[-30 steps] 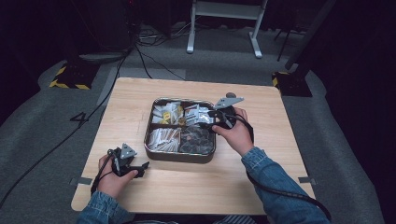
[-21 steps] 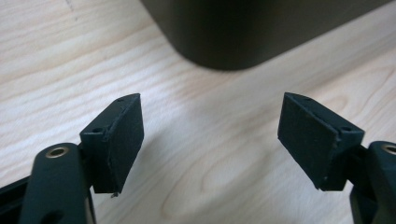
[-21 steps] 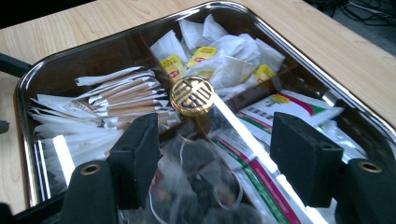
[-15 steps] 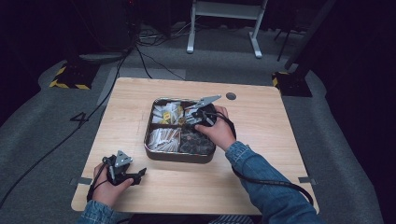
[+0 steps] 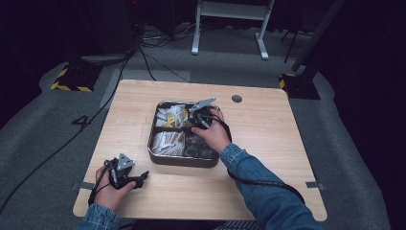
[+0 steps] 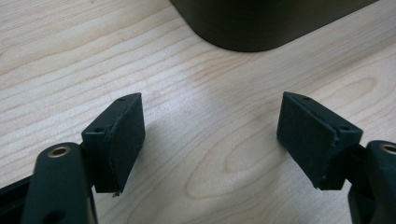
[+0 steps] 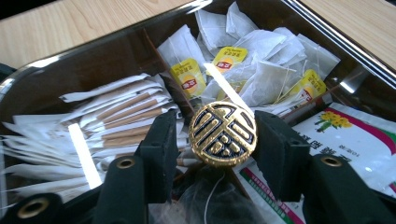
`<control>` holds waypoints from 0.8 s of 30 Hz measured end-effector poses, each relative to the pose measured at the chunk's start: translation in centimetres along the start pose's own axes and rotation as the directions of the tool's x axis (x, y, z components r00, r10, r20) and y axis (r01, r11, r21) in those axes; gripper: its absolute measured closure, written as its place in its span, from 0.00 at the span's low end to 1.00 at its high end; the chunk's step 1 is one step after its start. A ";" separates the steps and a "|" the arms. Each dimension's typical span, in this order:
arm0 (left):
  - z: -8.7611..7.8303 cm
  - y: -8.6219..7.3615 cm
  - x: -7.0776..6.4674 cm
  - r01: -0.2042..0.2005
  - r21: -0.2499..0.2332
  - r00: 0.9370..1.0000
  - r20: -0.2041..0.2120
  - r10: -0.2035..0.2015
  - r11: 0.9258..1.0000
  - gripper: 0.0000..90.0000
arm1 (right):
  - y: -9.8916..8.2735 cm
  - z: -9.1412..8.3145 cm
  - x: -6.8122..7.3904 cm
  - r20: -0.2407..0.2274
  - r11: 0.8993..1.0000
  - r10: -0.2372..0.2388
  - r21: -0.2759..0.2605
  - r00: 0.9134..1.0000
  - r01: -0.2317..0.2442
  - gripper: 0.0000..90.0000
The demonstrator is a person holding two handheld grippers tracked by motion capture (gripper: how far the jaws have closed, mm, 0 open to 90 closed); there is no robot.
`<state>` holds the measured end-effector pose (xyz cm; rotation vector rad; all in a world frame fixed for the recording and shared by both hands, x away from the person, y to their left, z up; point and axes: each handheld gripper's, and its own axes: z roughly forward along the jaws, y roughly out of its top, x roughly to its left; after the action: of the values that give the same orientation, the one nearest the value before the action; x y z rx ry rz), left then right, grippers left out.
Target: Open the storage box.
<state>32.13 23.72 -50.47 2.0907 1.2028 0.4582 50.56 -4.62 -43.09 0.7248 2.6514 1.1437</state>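
Sitting between the right gripper's (image 7: 222,140) closing jaws: the gold knob (image 7: 222,134).

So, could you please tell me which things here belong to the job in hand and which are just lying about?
In the job:
- right tongs, jaws just closed around the knob
- round gold-and-black knob
- dark divided metal tin

Lying about:
- yellow-tagged tea bags
- white paper sticks
- printed sachet
- left tongs, open over the wooden table
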 end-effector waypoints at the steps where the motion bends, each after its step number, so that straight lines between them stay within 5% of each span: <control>1: 0.0 0.0 0.0 0.002 0.000 1.000 0.001 -0.002 1.000 0.26 | 0.0 0.2 0.1 0.004 1.000 -0.003 0.004 1.000 0.003 0.59; 24: 0.1 0.1 0.1 -0.001 0.003 1.000 0.002 0.001 1.000 0.24 | -0.8 0.8 -0.2 0.018 0.998 -0.037 -0.049 0.999 0.038 0.65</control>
<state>32.32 23.68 -50.49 2.0942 1.2022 0.4549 50.71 -4.68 -44.25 0.6706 2.6016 1.1831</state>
